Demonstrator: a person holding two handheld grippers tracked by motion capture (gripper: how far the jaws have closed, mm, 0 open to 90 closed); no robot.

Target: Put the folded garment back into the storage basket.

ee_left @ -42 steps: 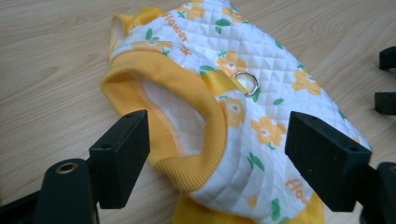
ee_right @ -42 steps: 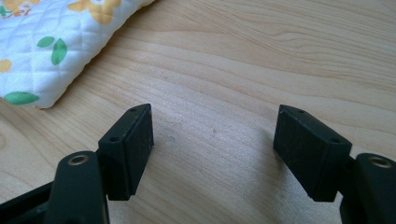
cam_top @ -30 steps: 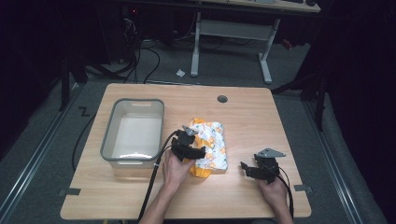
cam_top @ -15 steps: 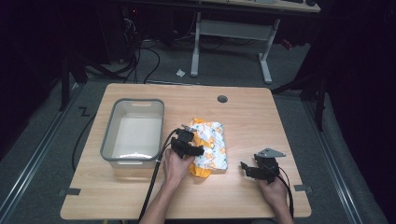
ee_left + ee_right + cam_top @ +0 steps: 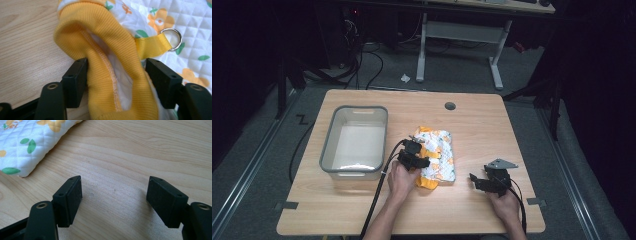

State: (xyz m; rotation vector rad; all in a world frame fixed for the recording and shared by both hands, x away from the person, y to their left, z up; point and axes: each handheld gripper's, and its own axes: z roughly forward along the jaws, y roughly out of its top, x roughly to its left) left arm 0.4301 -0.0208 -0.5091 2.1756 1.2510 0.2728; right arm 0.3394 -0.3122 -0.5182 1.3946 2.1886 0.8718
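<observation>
A white quilted garment (image 5: 439, 150) with orange flowers and a yellow ribbed hem lies mid-table. My left gripper (image 5: 419, 160) is at its near left corner. In the left gripper view the jaws (image 5: 116, 67) have just been closing and both pads now touch a raised fold of the yellow ribbed hem (image 5: 107, 62) between them. A yellow strap (image 5: 150, 46) with a metal ring (image 5: 171, 38) lies just beyond. My right gripper (image 5: 477, 180) rests near the front right of the table. It stands open (image 5: 113, 187) over bare wood, with the garment's corner (image 5: 27, 142) off to its upper left.
A grey plastic bin (image 5: 328, 145) stands left of the garment, close to my left hand. The wooden table (image 5: 482, 125) has a round cable hole (image 5: 450, 106) at the back. Black cables trail from both grippers toward the front edge.
My left gripper has sunk a little onto the garment's near left corner. The right hand has stayed where it was.
</observation>
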